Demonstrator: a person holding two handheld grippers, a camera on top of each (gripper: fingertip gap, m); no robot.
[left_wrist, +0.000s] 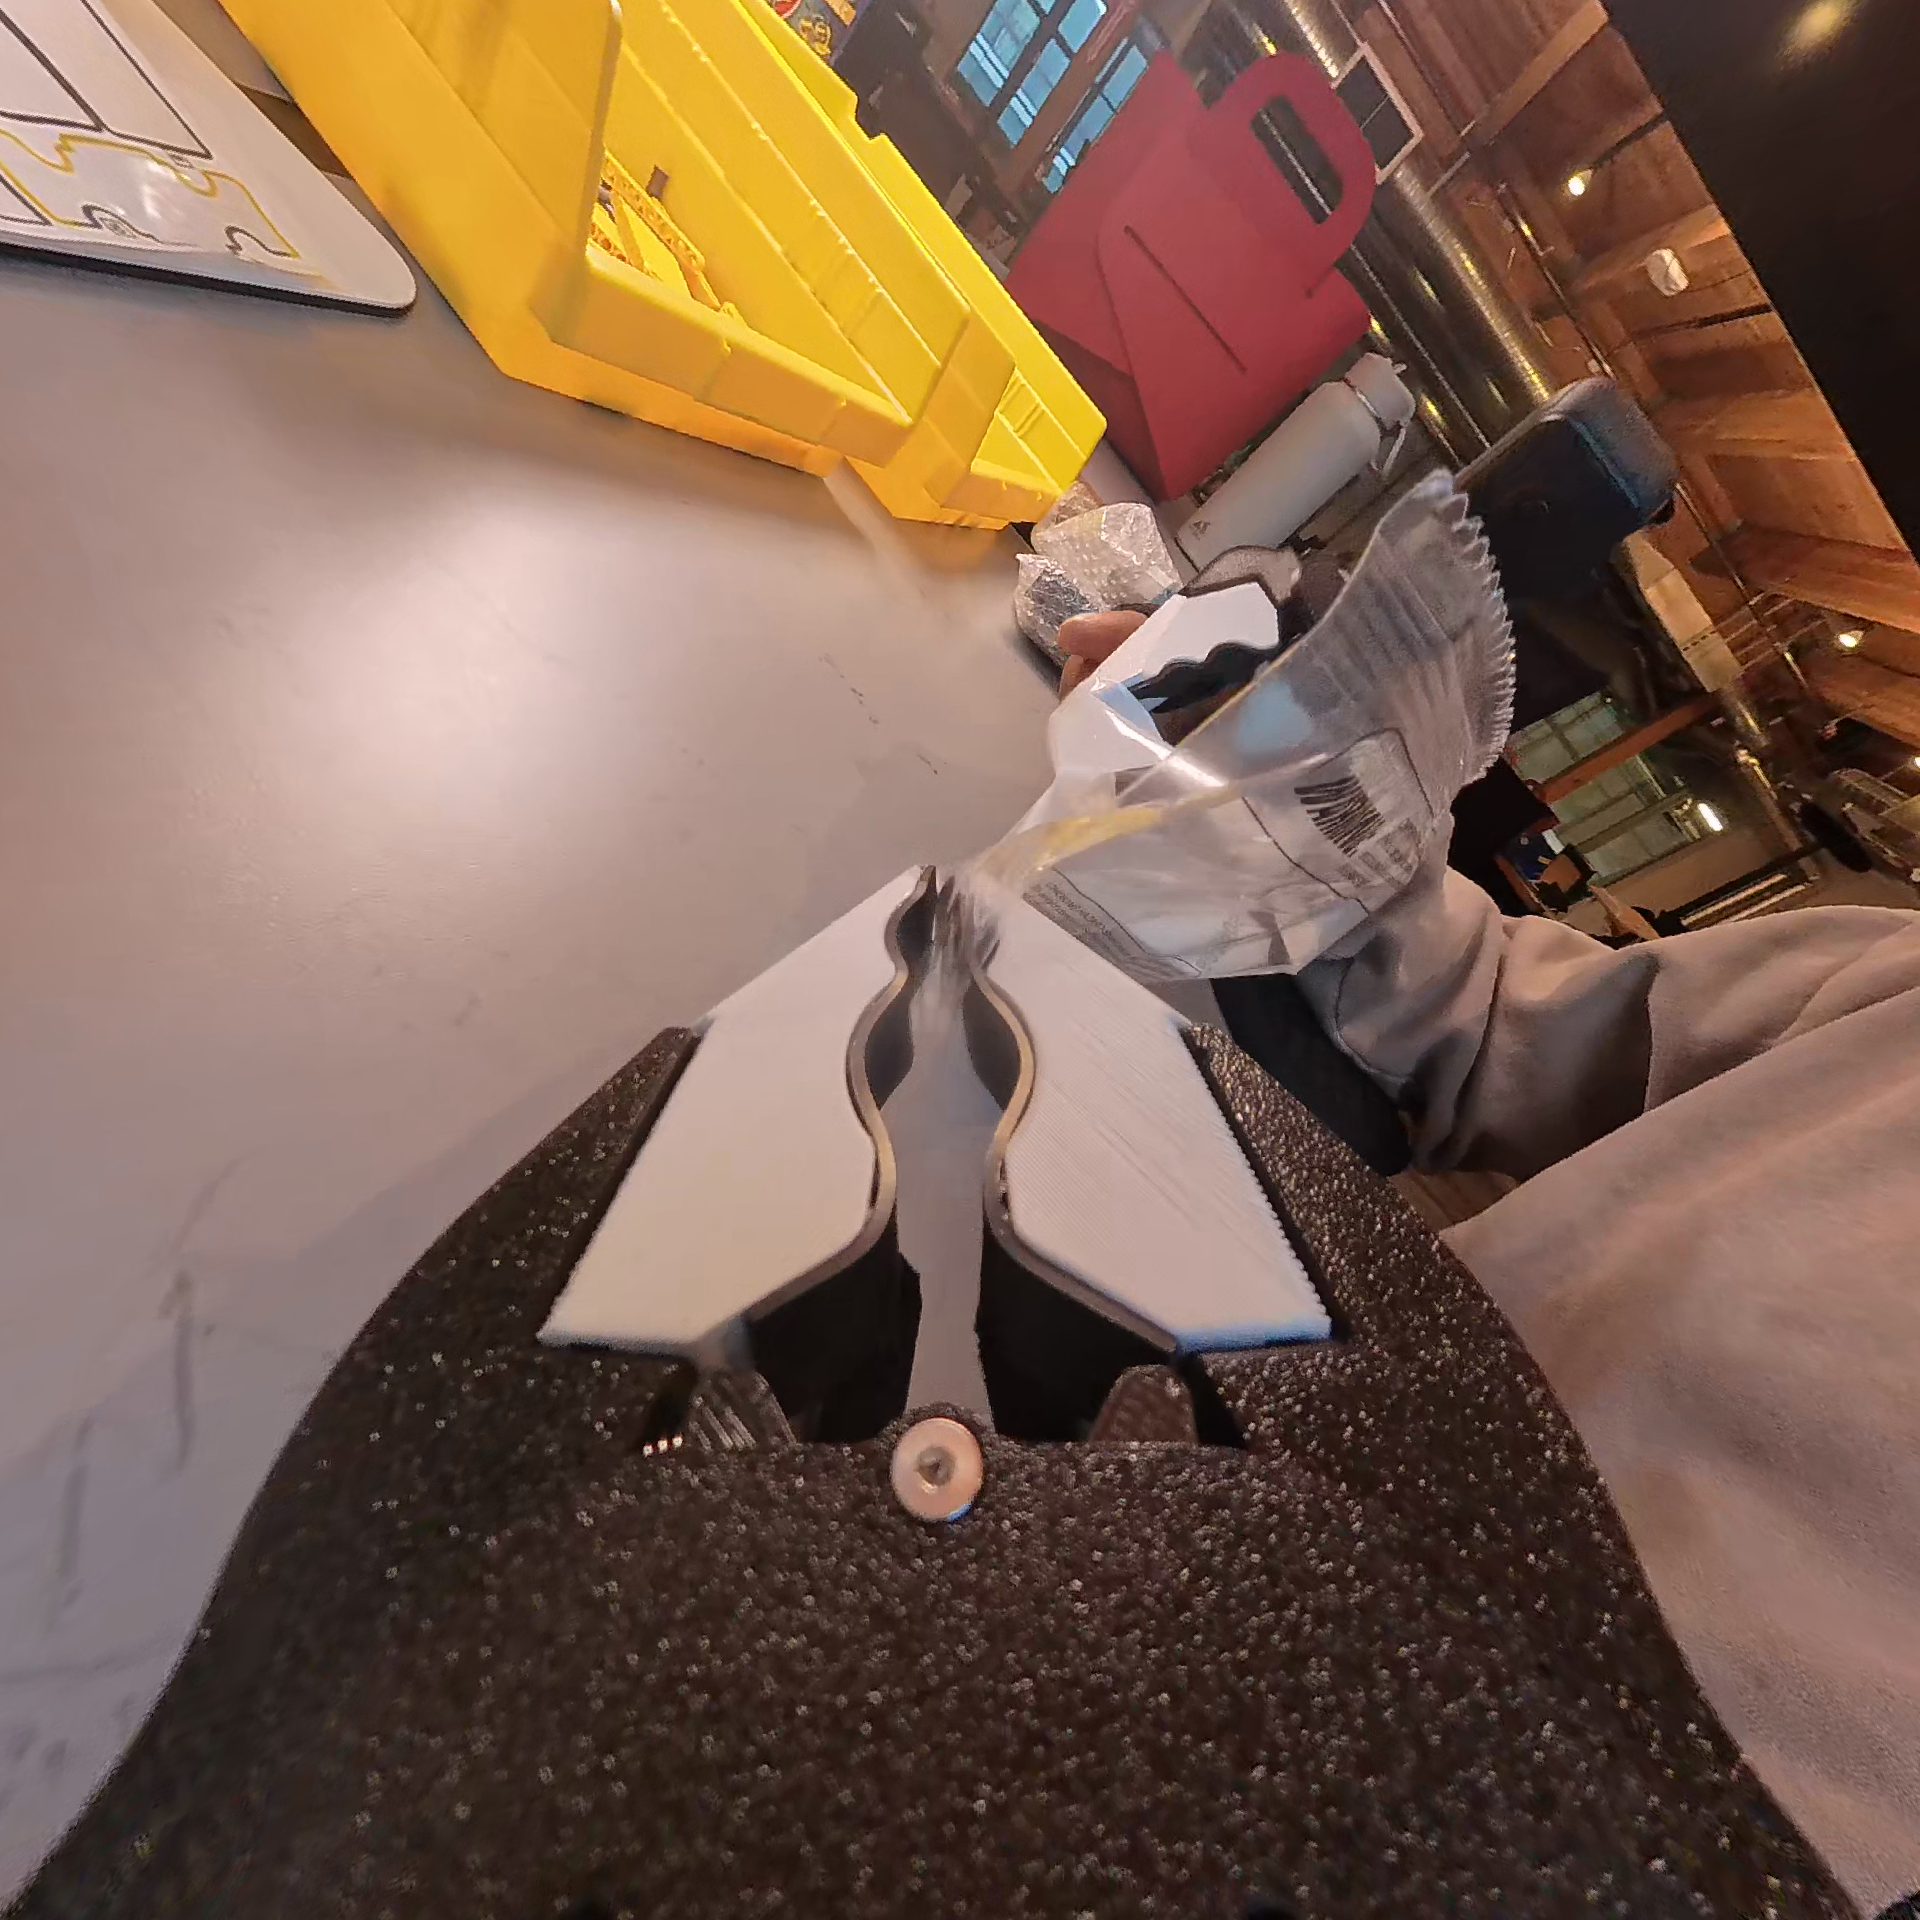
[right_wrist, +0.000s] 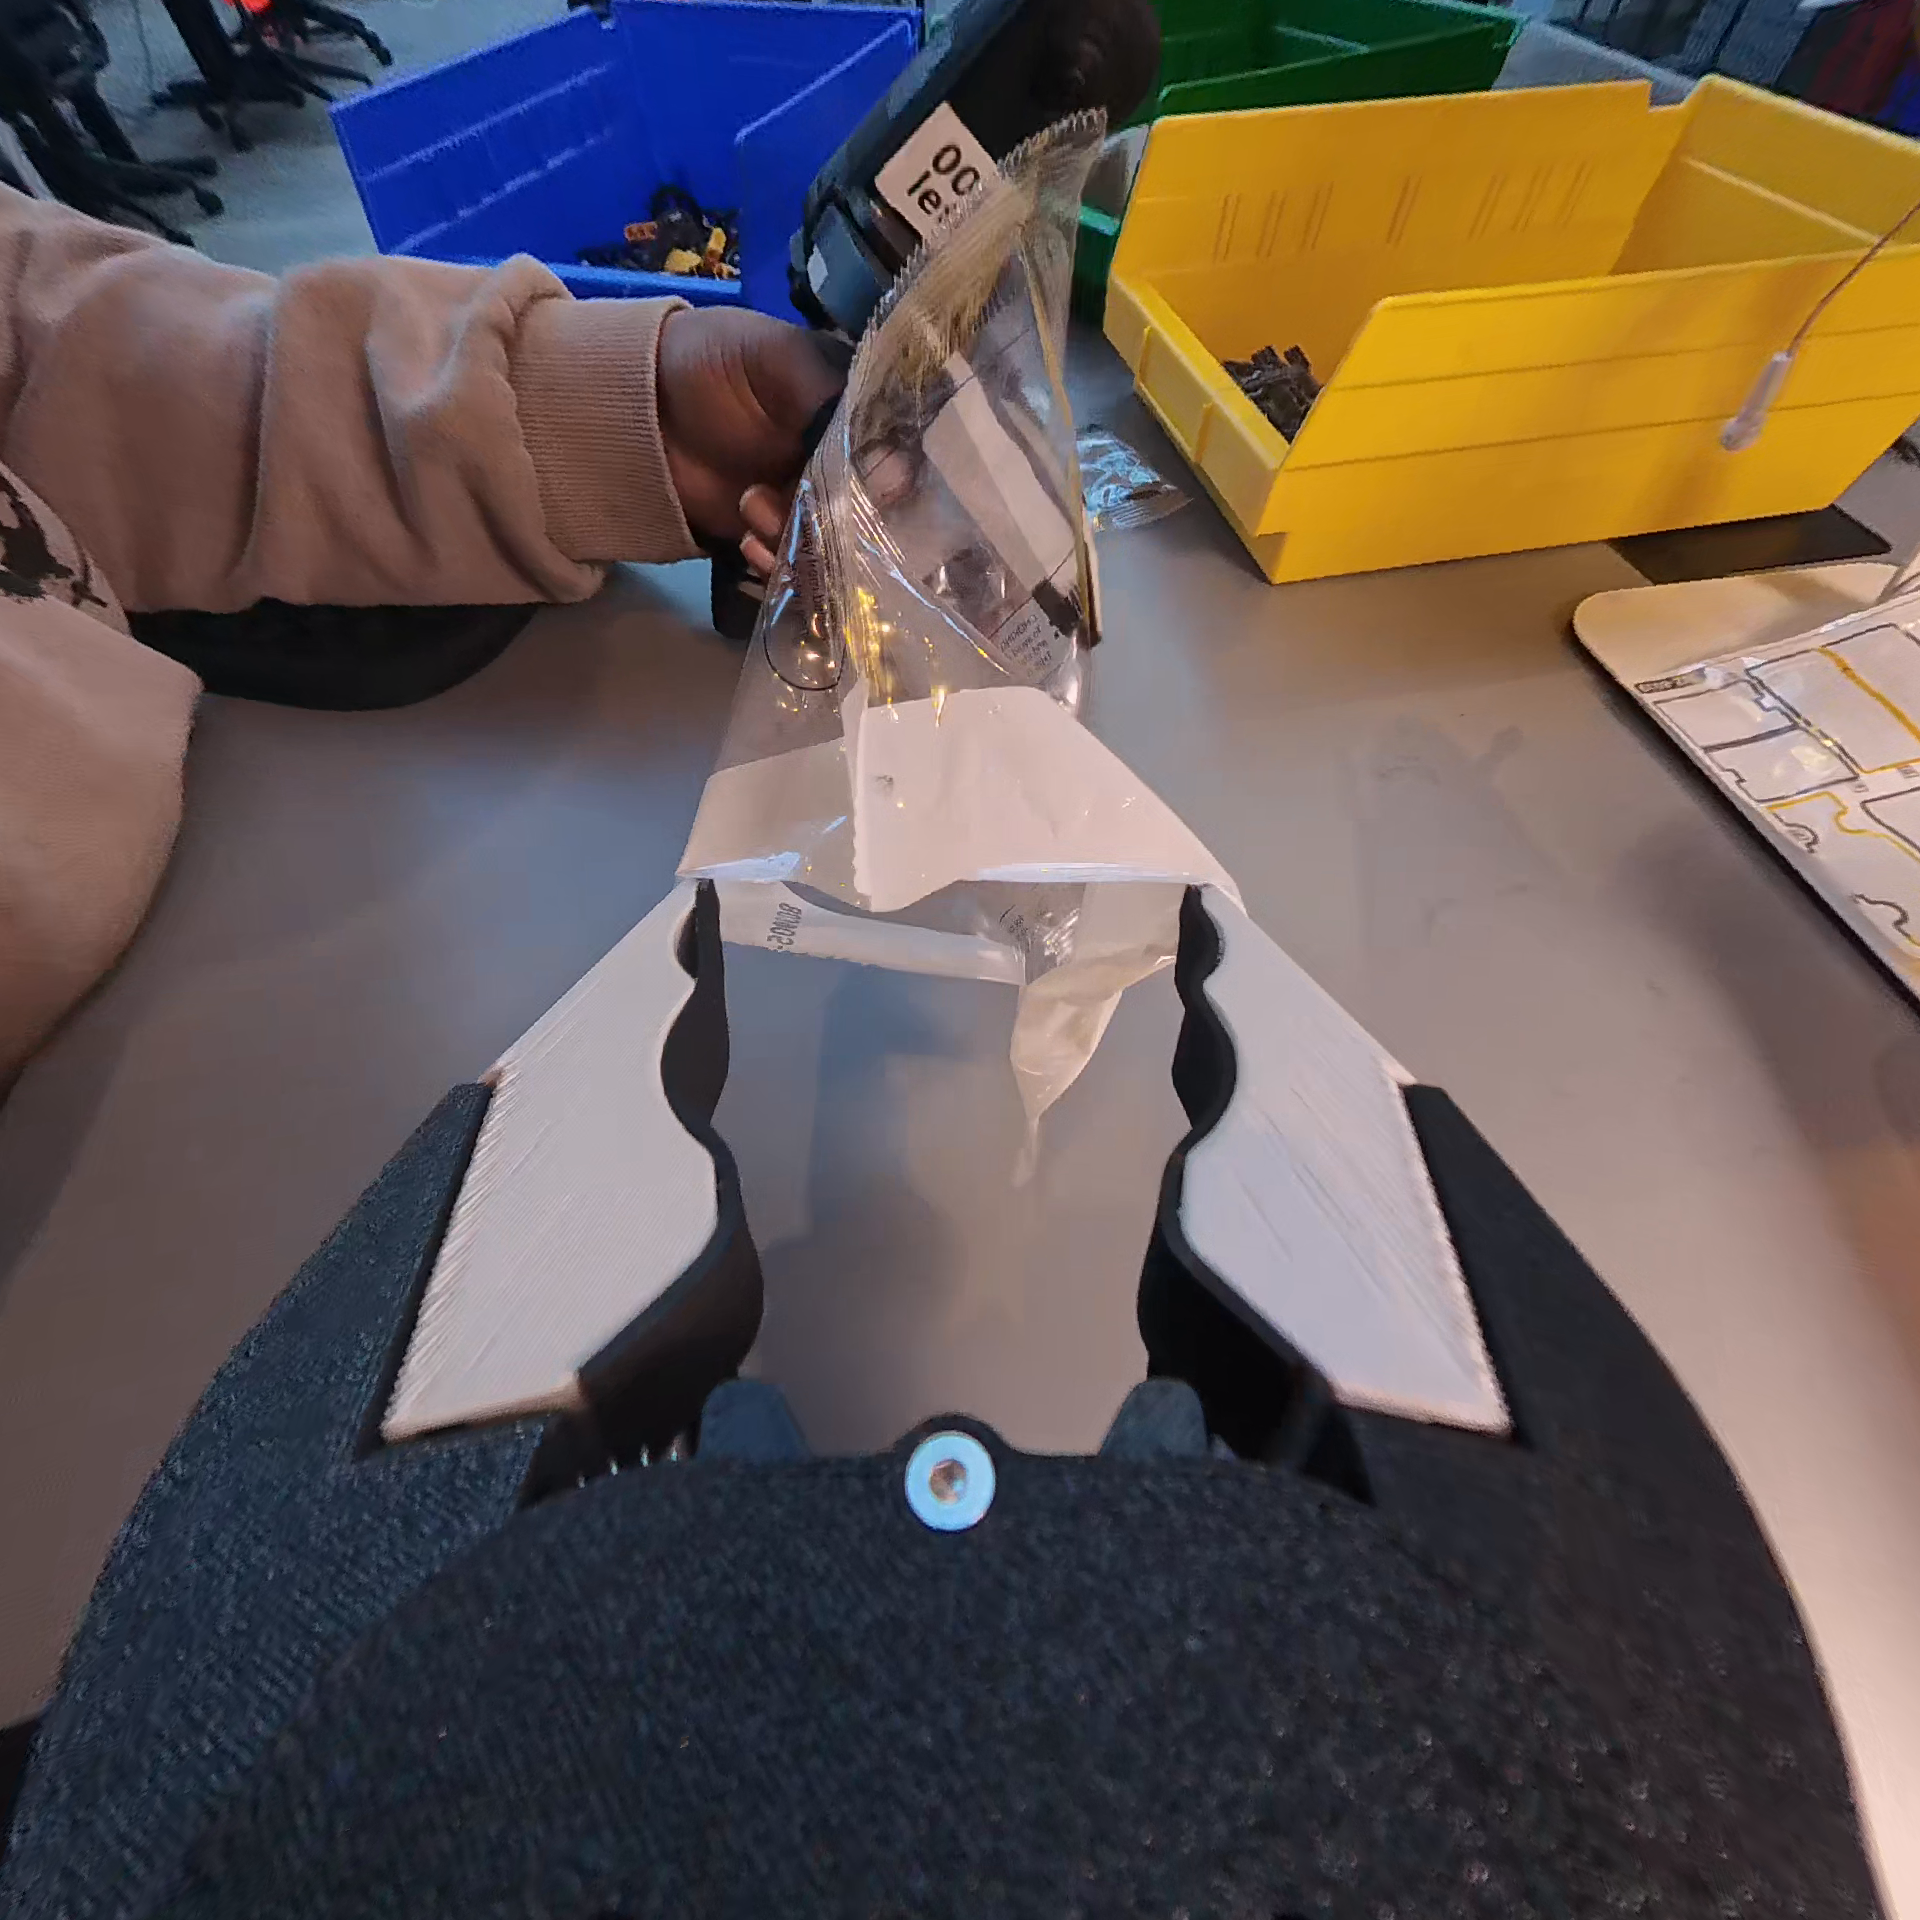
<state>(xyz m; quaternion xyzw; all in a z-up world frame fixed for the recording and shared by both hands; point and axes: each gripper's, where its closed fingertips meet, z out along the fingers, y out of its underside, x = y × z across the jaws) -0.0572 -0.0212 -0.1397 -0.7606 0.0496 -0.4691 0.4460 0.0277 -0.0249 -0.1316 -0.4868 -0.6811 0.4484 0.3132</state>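
My left gripper (left_wrist: 940, 894) is pinched tight on one corner of a clear plastic bag (left_wrist: 1278, 821), which is held up off the grey table (left_wrist: 416, 727). My right gripper (right_wrist: 945, 914) is spread wide; the bag's lower edge (right_wrist: 935, 831) hangs between its tips, contact uncertain. In the right wrist view my hand (right_wrist: 738, 416), in a tan sleeve (right_wrist: 364, 436), grips the left tool at far left. Yellow bin (right_wrist: 1507, 416) far right.

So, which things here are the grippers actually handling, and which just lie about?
Handled: clear plastic bag, pinched by left gripper; right gripper open at it.
Lying about: yellow bin, blue bin, green bin, small packet, printed sheet, red carrier, white bottle.
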